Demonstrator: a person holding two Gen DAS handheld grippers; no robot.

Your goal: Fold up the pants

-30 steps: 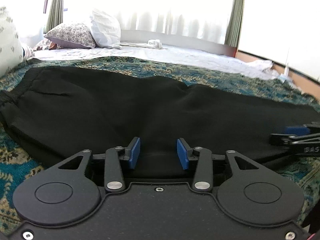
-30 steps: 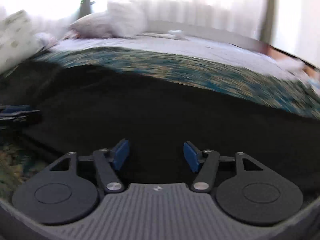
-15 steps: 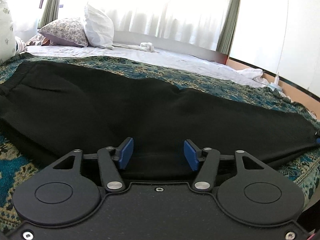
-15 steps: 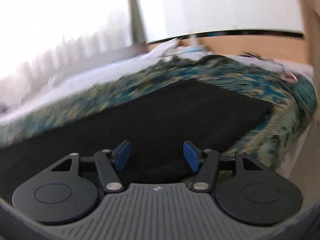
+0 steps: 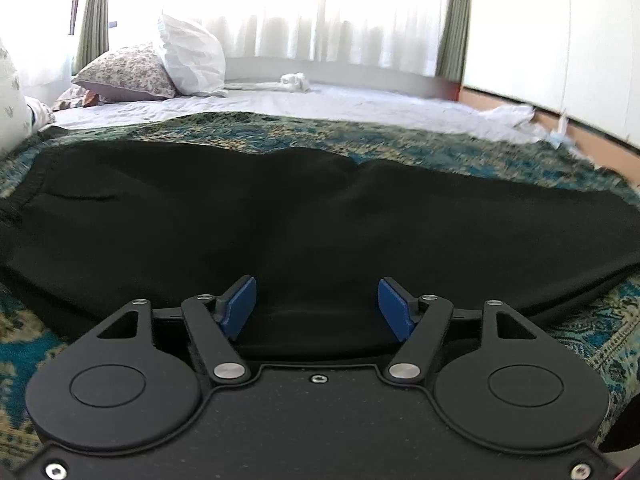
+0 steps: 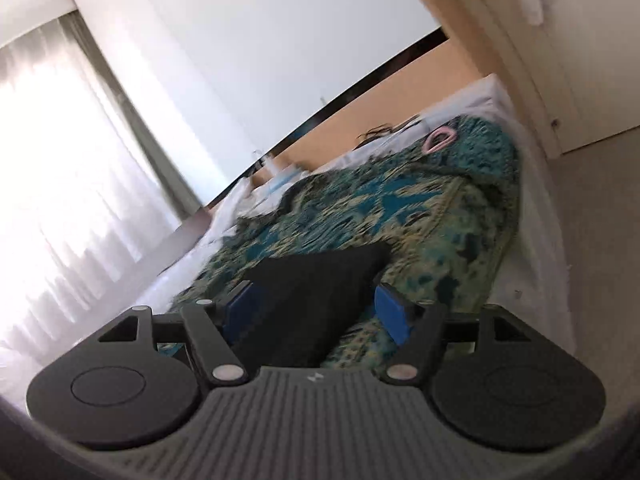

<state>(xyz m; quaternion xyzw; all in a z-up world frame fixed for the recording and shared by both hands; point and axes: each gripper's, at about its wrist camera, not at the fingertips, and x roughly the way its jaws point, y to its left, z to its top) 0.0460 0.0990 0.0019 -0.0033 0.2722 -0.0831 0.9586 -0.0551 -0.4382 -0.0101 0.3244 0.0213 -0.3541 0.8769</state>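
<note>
Swung over from mid-leg to the hem end and rolled hard: right gripper [image 6: 316, 306], jaws opening, pants [image 6: 316, 300] between the pads, unpinched
Left gripper [image 5: 316, 306] opening too, empty, at the near edge of pants [image 5: 280, 216] spread flat on patterned bedspread [image 5: 460, 152]

Light: strong daylight through the sheer curtains [image 5: 320, 20] straight ahead of my left gripper [image 5: 316, 308], blown out to white glare. Pants [image 5: 300, 232] below the glare: near-black, folds barely readable. Fisheye bend: wall and bed [image 5: 360, 100] lines curve toward the edges; corners vignetted dark. From my right gripper [image 6: 316, 306]: scene tilted, soft motion blur on the patterned bedspread [image 6: 420, 216]; window [image 6: 60, 160] to its left overexposed. Both gripper bodies sharp, evenly lit.
</note>
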